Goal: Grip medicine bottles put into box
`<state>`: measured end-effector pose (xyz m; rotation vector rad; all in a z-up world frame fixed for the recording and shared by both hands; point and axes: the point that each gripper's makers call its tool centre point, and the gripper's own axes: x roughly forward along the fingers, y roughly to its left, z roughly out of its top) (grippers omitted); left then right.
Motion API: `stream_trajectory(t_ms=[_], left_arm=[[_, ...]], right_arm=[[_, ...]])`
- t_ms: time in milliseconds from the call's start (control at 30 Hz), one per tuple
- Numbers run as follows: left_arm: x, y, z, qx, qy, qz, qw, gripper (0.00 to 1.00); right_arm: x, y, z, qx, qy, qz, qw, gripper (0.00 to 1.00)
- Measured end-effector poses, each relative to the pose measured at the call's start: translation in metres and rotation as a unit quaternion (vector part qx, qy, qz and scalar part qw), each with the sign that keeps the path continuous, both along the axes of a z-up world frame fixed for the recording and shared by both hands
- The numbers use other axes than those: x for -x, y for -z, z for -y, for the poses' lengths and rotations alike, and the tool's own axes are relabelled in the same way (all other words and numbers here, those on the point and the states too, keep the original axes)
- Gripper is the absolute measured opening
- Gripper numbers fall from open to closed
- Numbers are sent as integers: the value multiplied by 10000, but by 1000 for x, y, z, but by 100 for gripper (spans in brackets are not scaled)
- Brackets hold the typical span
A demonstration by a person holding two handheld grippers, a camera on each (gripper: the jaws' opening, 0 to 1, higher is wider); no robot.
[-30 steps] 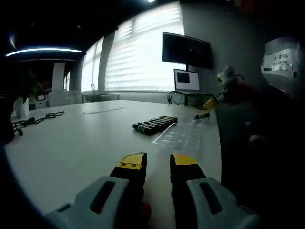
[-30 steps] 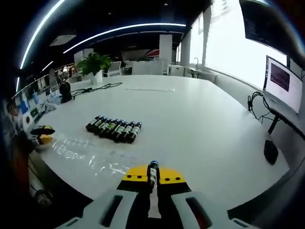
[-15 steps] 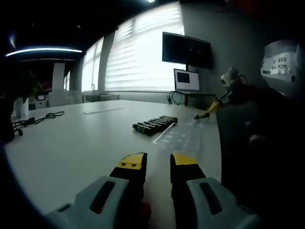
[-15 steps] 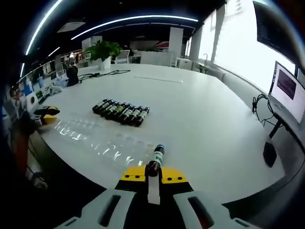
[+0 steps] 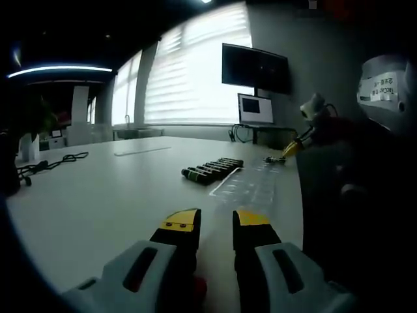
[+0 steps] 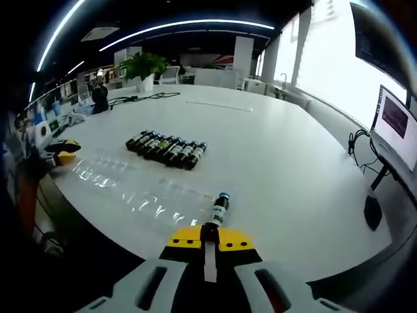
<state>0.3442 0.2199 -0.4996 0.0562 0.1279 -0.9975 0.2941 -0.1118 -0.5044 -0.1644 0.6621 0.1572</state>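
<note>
Left gripper view: left gripper held low over the white table, jaws parted by a narrow gap, nothing between them. Row of dark medicine bottles lying side by side at 12 o'clock from the jaws; about eight counted, exact number hard to tell. Clear box just beside the row, toward 1 o'clock. Right gripper noted at 2 o'clock, over the box's far end, one small bottle at its yellow tips. One wall screen and one small monitor beyond.

Right gripper view: right gripper closed on one held bottle, cap pointing to 12 o'clock, over the clear box's near edge. Eight bottles counted in the row at 11 o'clock, box lying between row and jaws. Left gripper's yellow tips at 9 o'clock. One potted plant at the far table end.
</note>
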Motion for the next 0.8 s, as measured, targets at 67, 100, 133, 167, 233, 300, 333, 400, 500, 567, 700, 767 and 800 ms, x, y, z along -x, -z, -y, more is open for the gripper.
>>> stream_trajectory(t_ms=[67,100,133,167,233,300,333,400,500,567,700,767,800], left_arm=[[0,0,0,2,0,-3,10000,14],[0,0,0,3,-1,-2,10000,14],[0,0,0,3,-1,-2,10000,14],[0,0,0,3,2,-1,10000,14],[0,0,0,12,5,-4,10000,14],[0,0,0,14,3,-5,10000,14],[0,0,0,11,2,-2,10000,14],[0,0,0,8,-3,-1,10000,14],[0,0,-1,12,-2,-4,10000,14],[0,0,-1,20,-2,-10,10000,14],[0,0,-1,16,-2,-7,10000,14],[0,0,-1,21,-4,-11,10000,14],[0,0,-1,19,-4,-11,10000,14]], right_arm=[[-1,-8,2,-90,65,142,9998,2],[0,-10,3,-112,78,158,9998,2],[-1,-12,4,-118,84,181,9997,1],[-2,-12,5,-101,86,191,9997,1],[-3,-11,6,-44,82,177,9998,0],[-6,-9,5,-15,56,151,9999,0],[-8,-7,4,-8,47,134,9999,0],[-12,-6,2,-26,39,139,9999,0],[-21,-2,1,-25,26,85,10000,0],[-25,-1,3,148,23,55,9999,0],[-29,0,3,184,-9,-9,9998,0],[-31,2,2,206,-25,-75,9998,0],[-31,4,2,254,-39,-100,9996,0]])
